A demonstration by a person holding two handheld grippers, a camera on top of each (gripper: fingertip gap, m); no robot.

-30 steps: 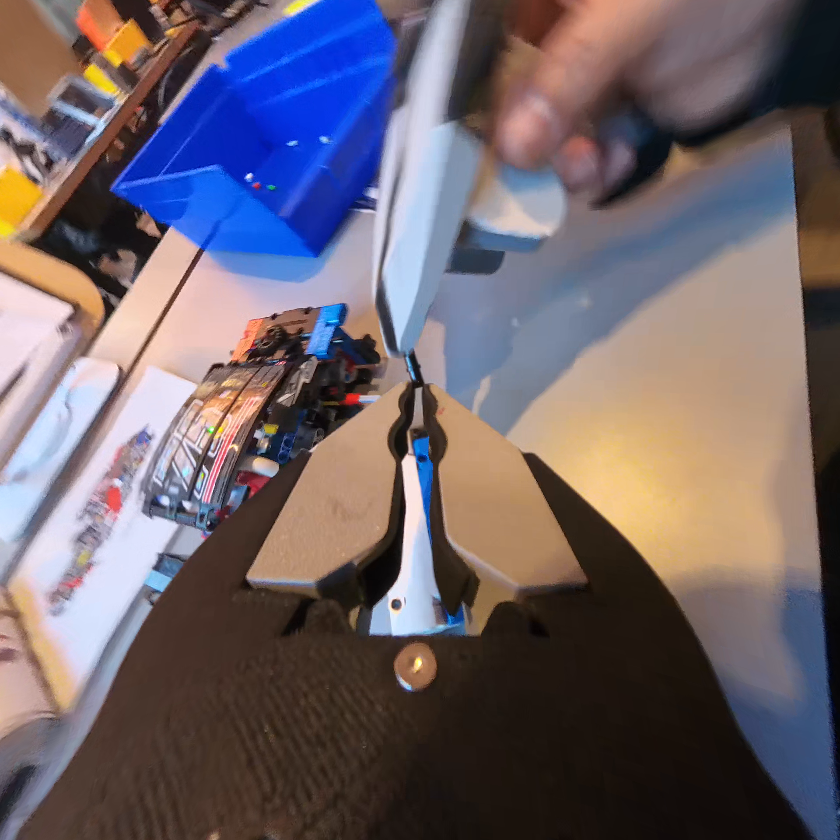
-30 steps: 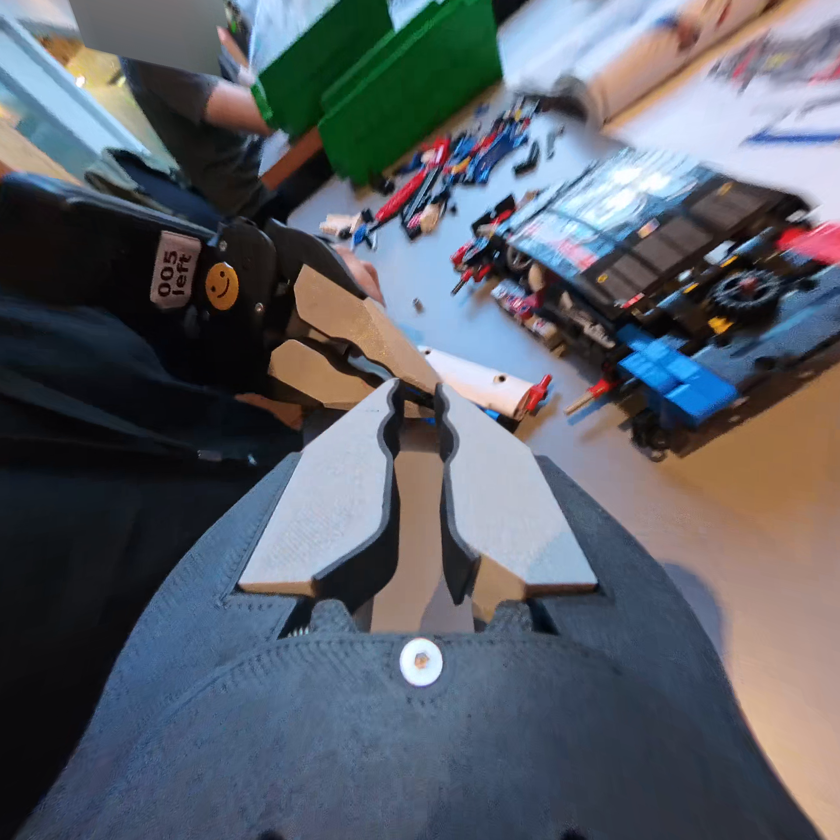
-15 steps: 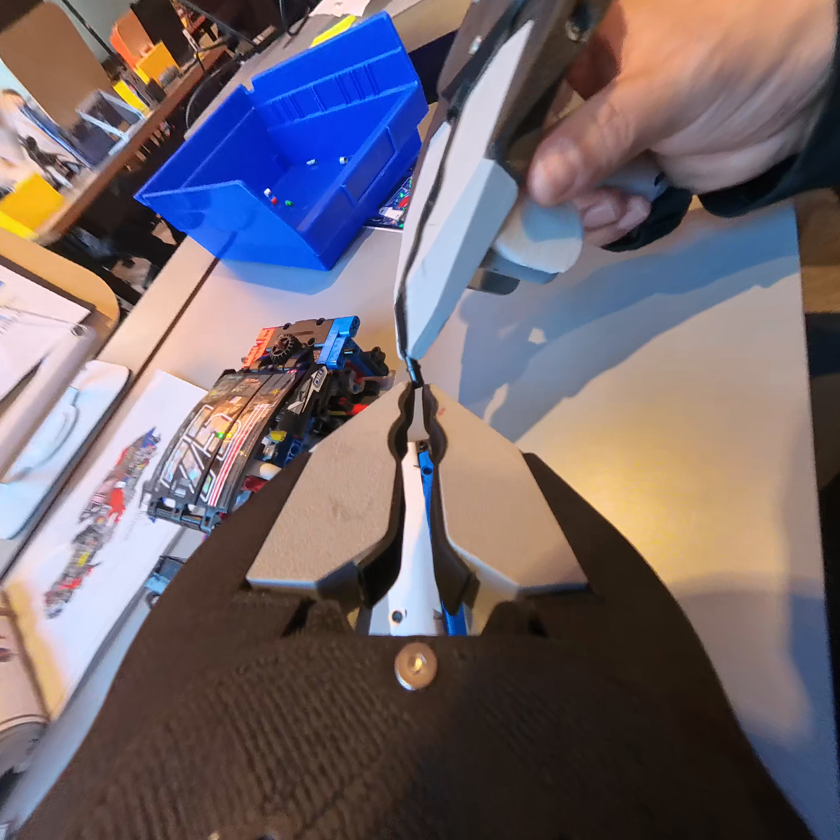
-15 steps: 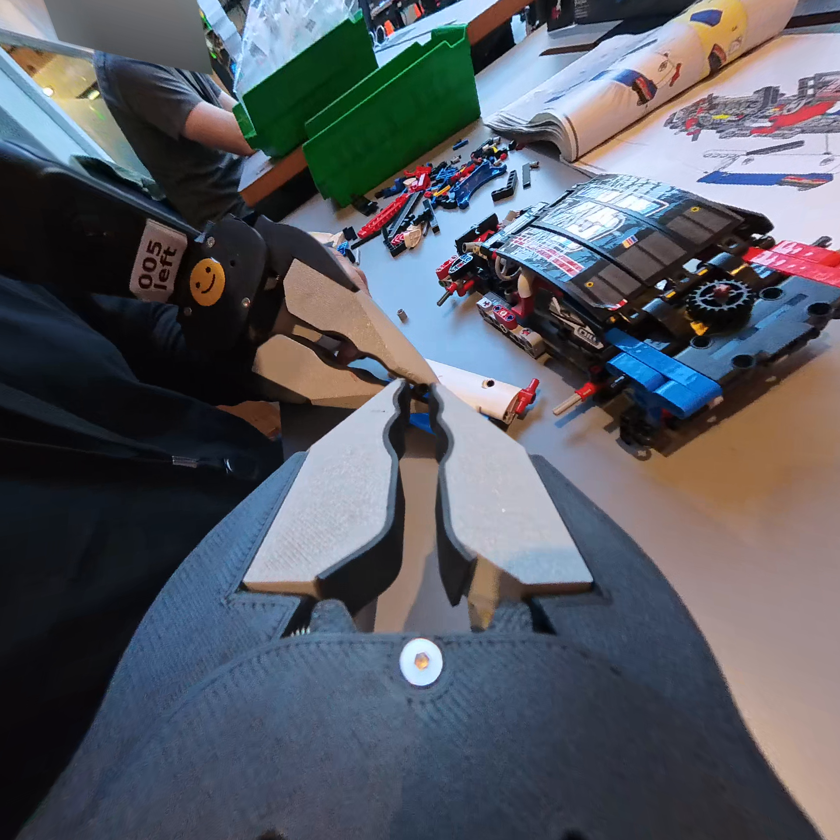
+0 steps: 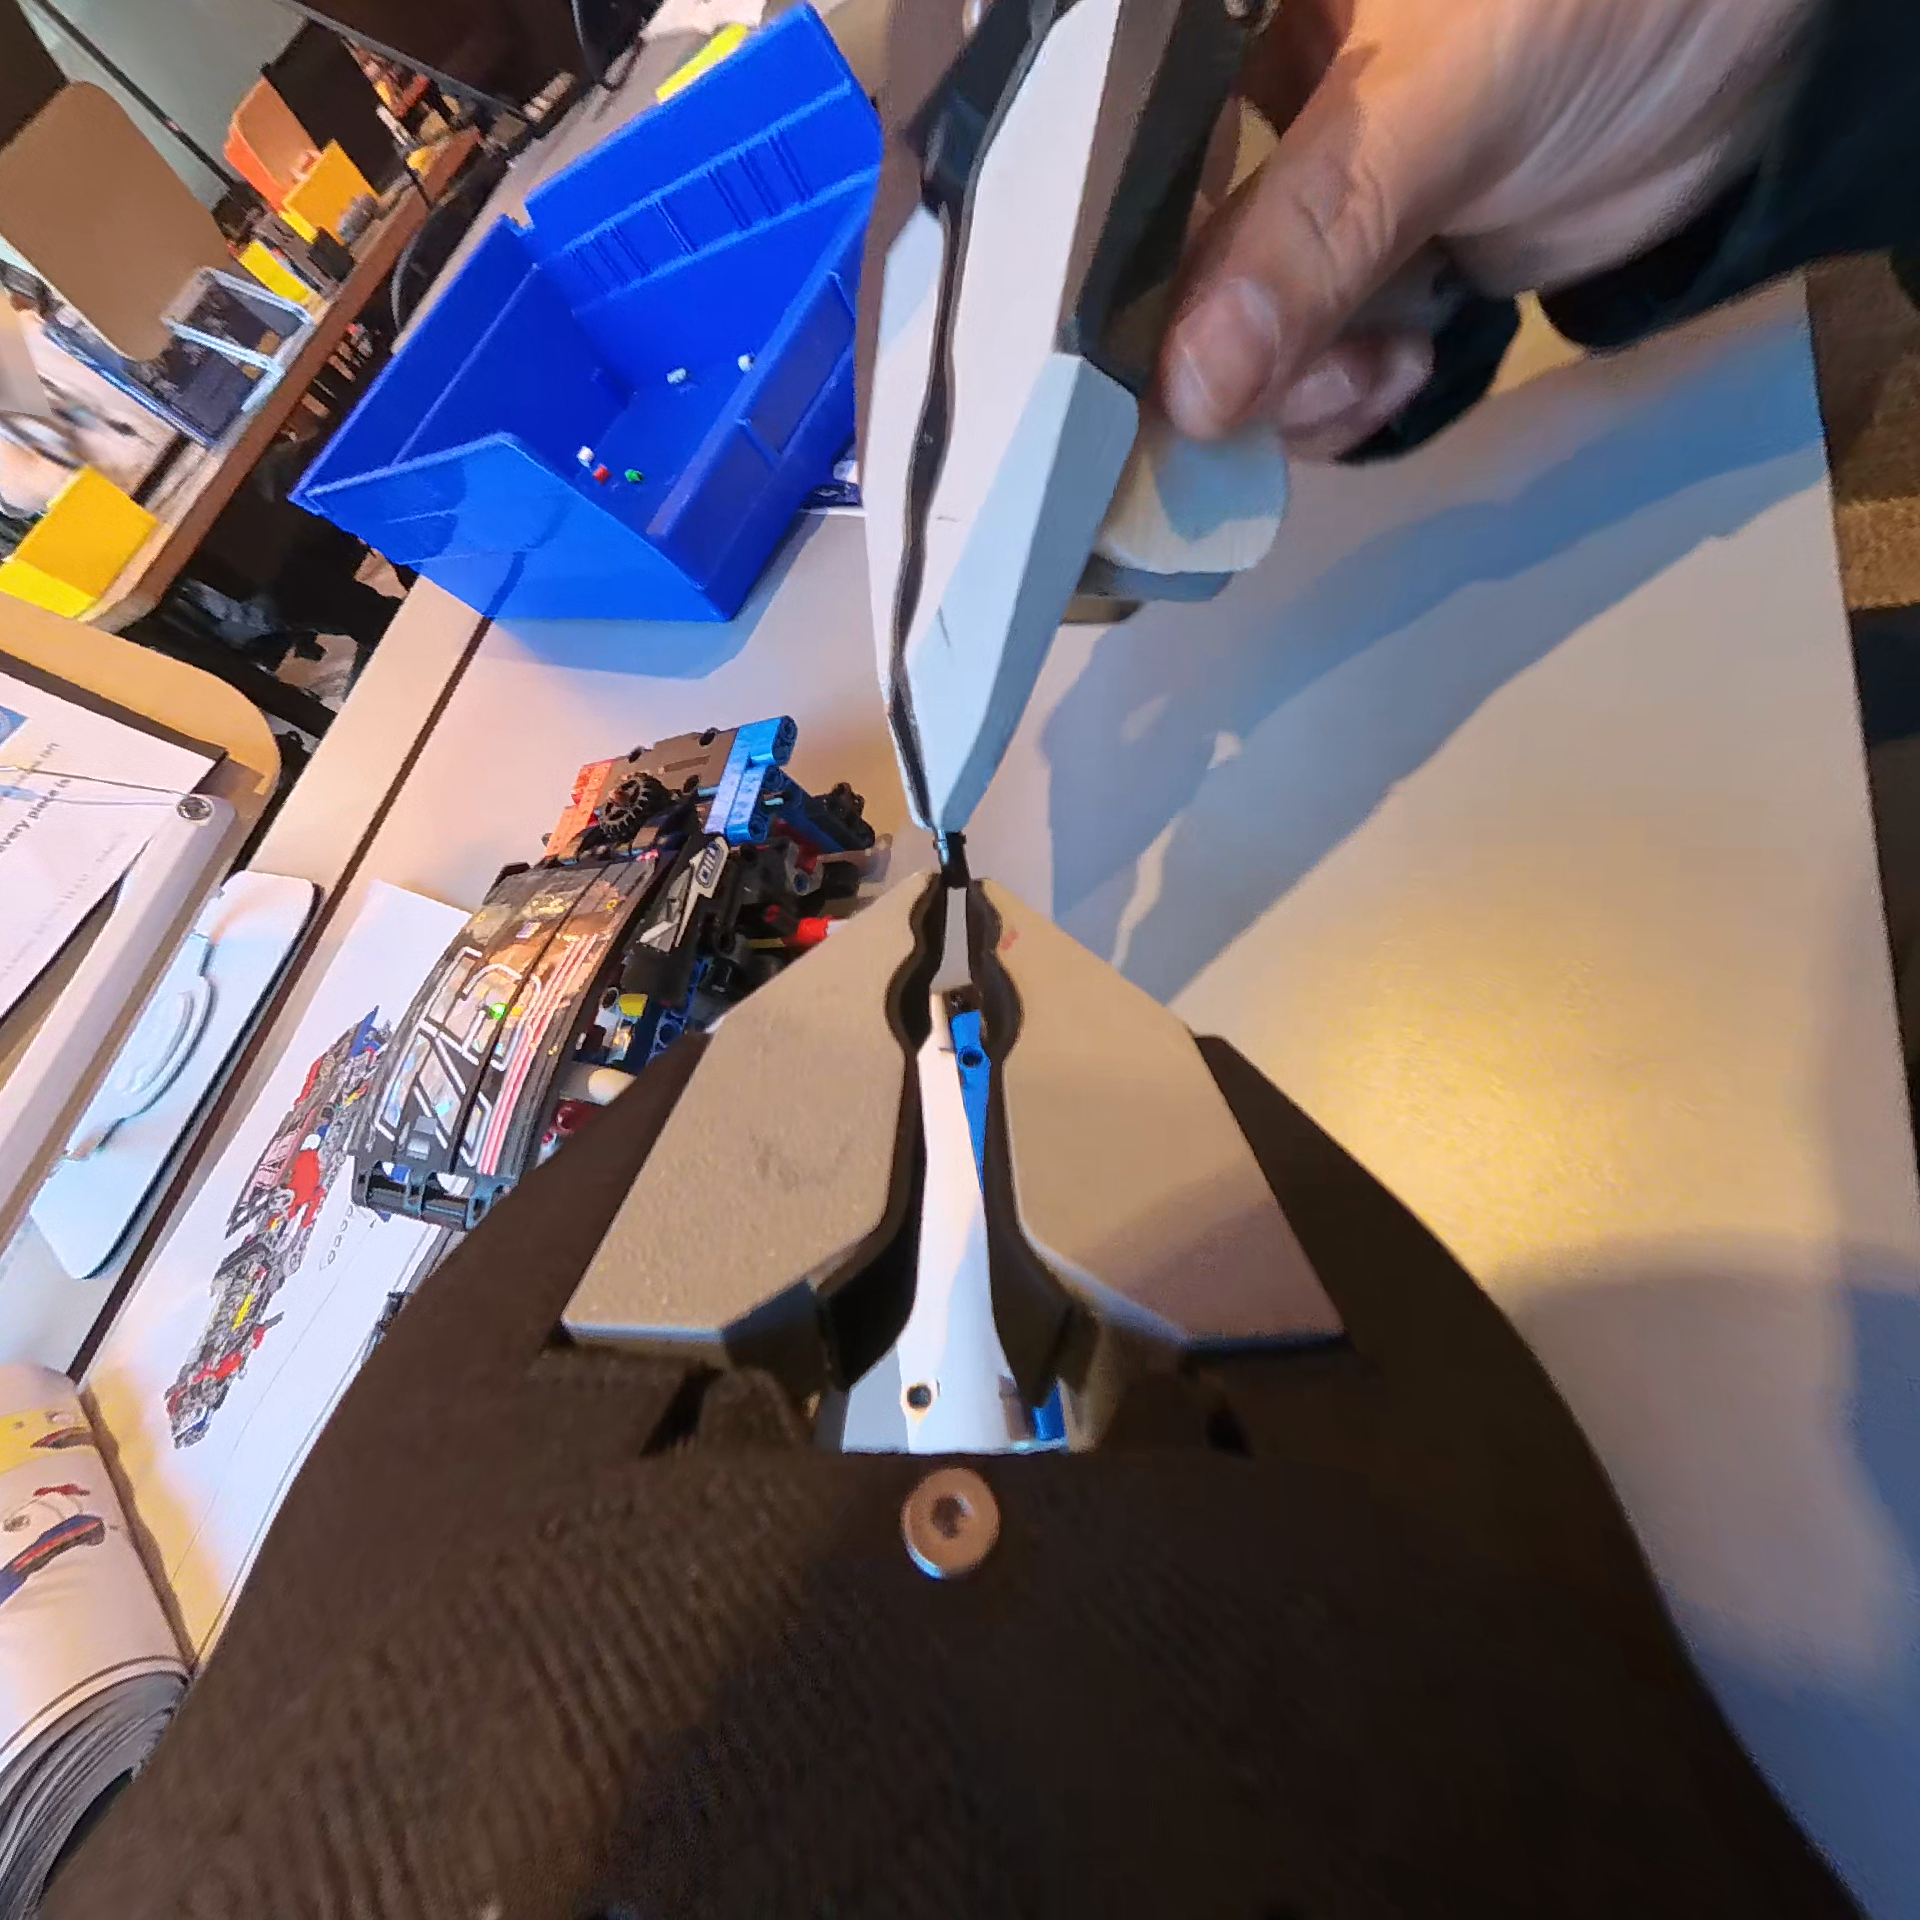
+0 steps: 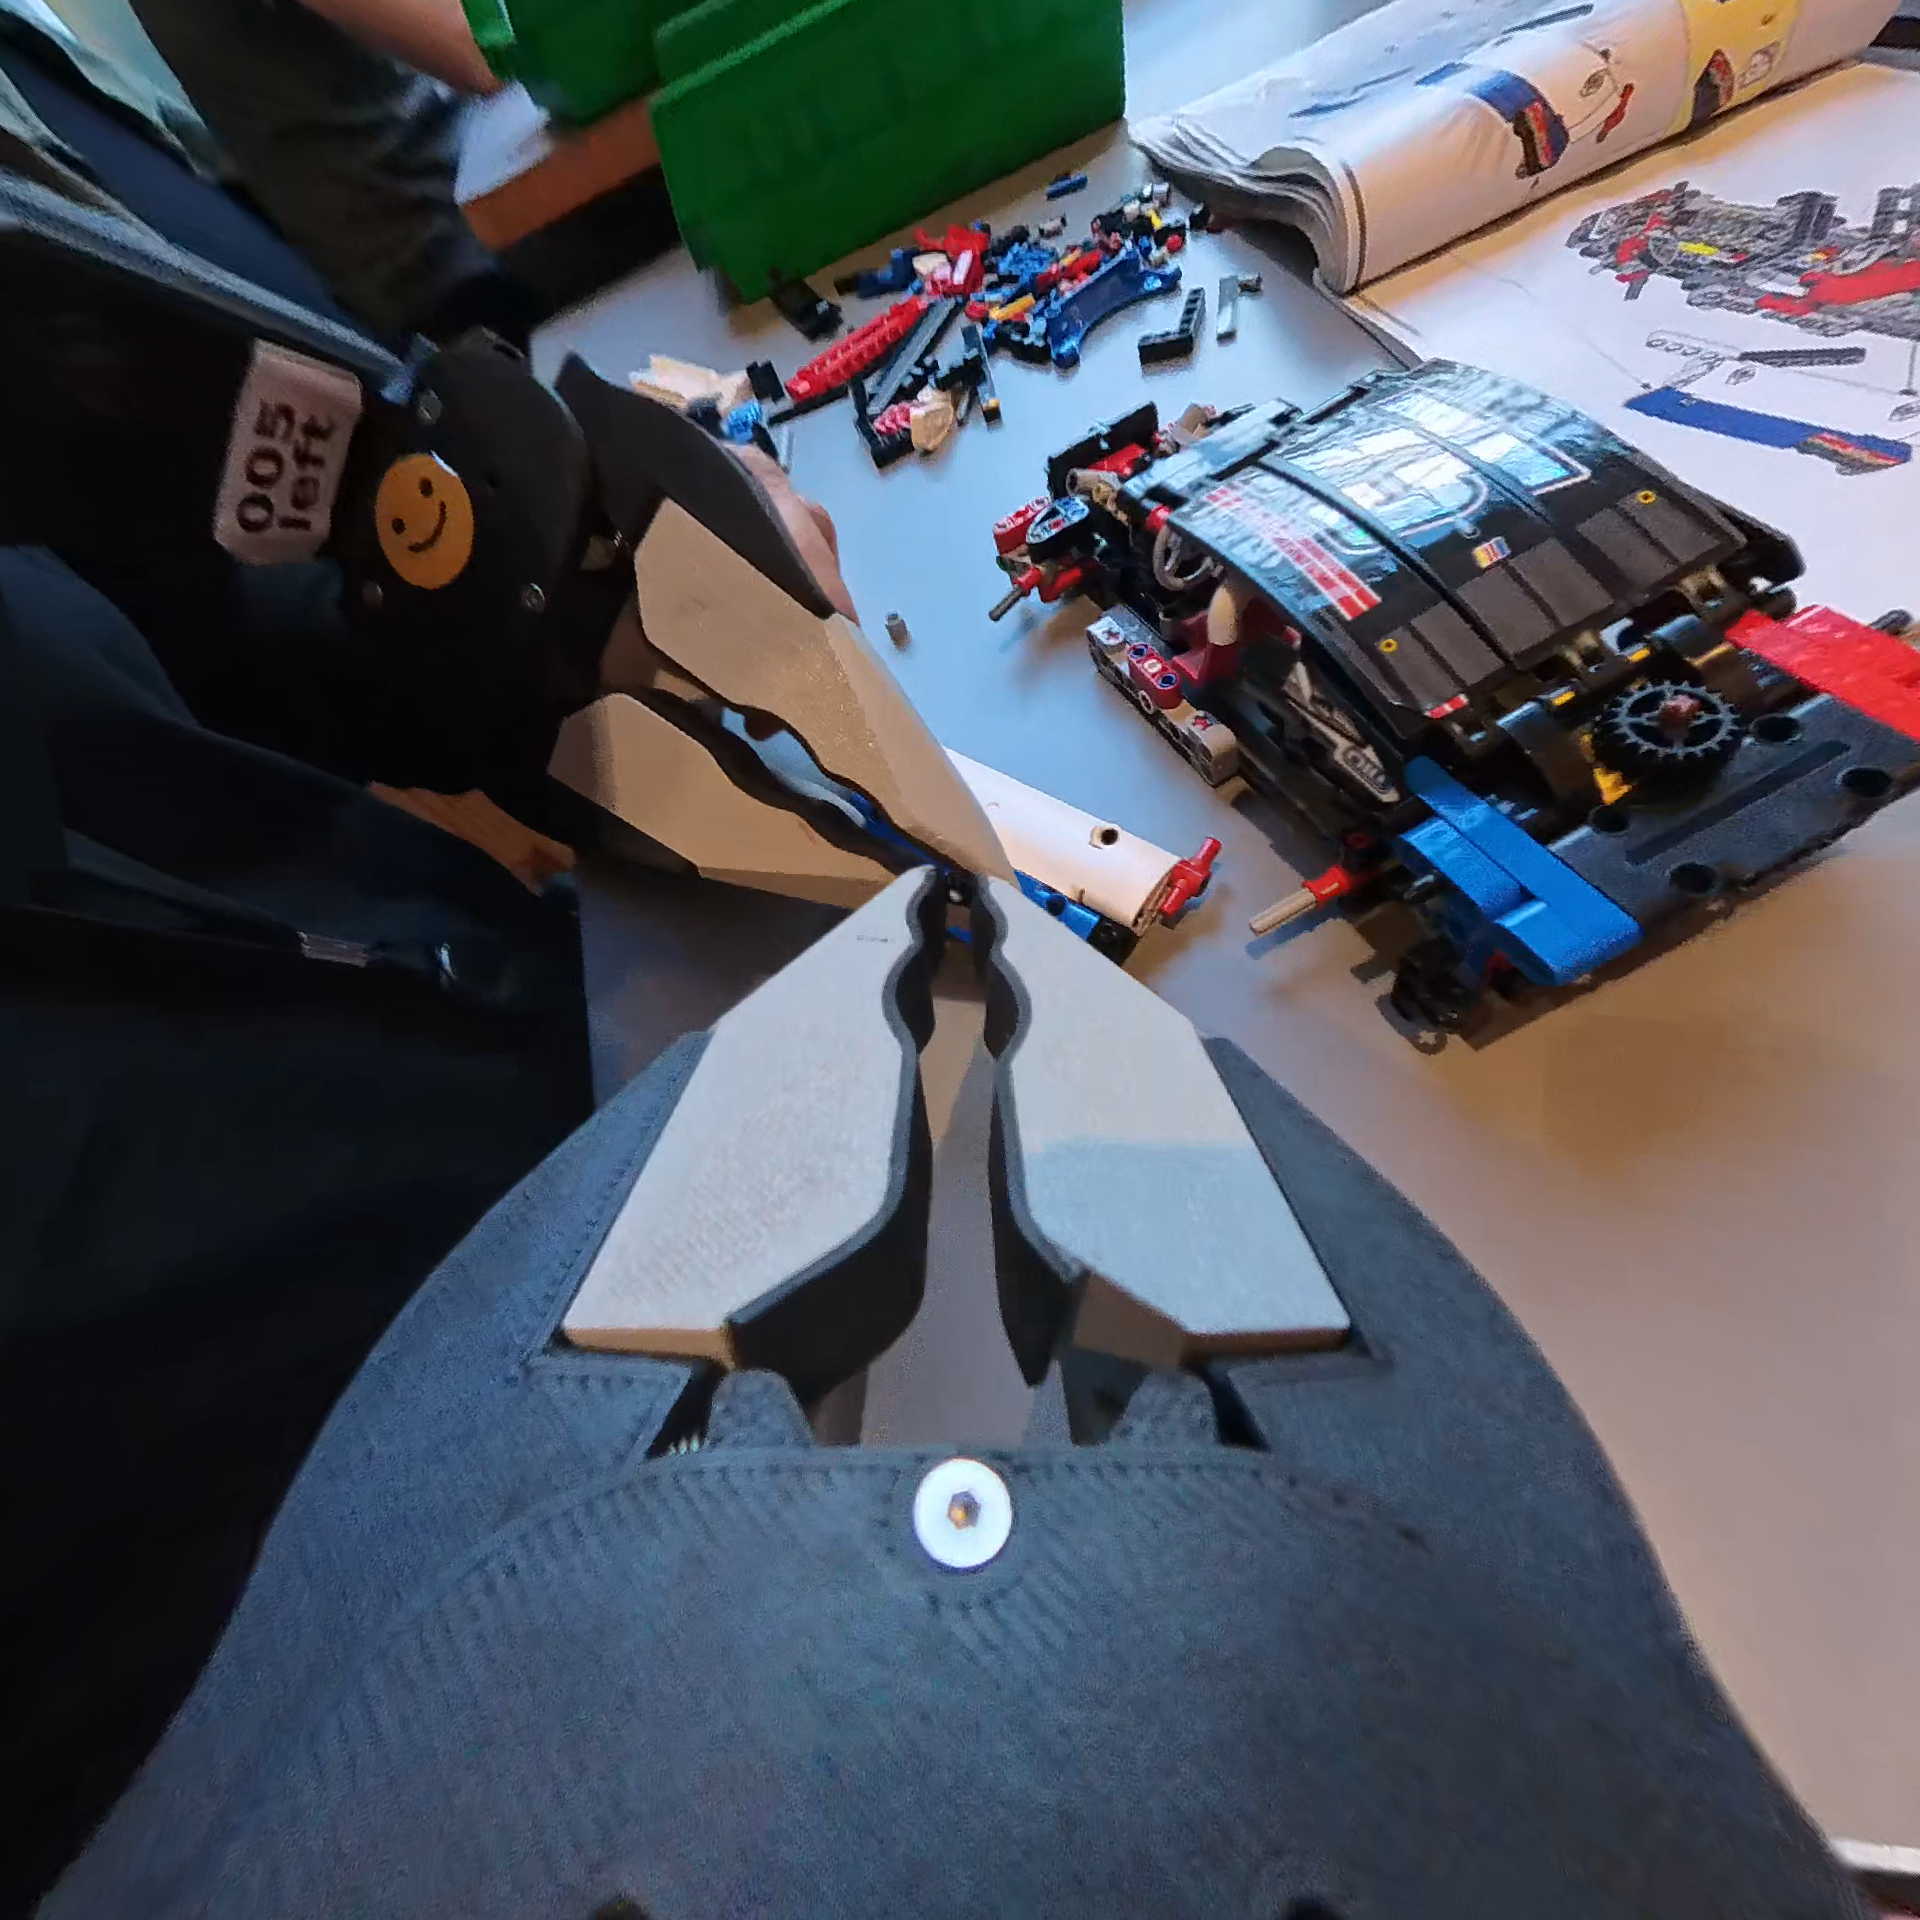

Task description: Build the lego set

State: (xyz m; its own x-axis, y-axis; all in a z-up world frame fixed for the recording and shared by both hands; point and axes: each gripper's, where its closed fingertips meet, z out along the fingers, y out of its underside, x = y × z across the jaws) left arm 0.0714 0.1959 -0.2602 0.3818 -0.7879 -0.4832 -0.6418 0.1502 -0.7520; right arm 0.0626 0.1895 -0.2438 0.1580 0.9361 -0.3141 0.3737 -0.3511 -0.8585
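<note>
Left wrist view is showing the pale table [image 5: 1507, 1039] taking up most of the scene, with a blue bin [image 5: 644, 416] sitting at the far left and an open instruction booklet [image 5: 260, 1195] lying along the left edge. The half-built lego car [image 5: 582, 997], black roof panels with blue and red bits, is lying on its side just left of centre, partly on the booklet.

Right wrist view is showing that same car [image 6: 1455, 665] to the right, a green bin [image 6: 883, 114] at the far side, and a scatter of loose pieces [image 6: 987, 301] lying between the bin and the car.

The left gripper [image 5: 948, 883] is clamping a white and blue panel piece [image 5: 951, 1195] between its closed jaws, holding it up off the table, near the car but not touching it. The right gripper [image 5: 930, 821], held by a hand [image 5: 1455, 177], is coming down from above so the two tips are meeting. Its jaws are pinching a tiny black pin [image 5: 952, 860] right at the panel's tip; I can't tell if the pin is seated in the panel.
</note>
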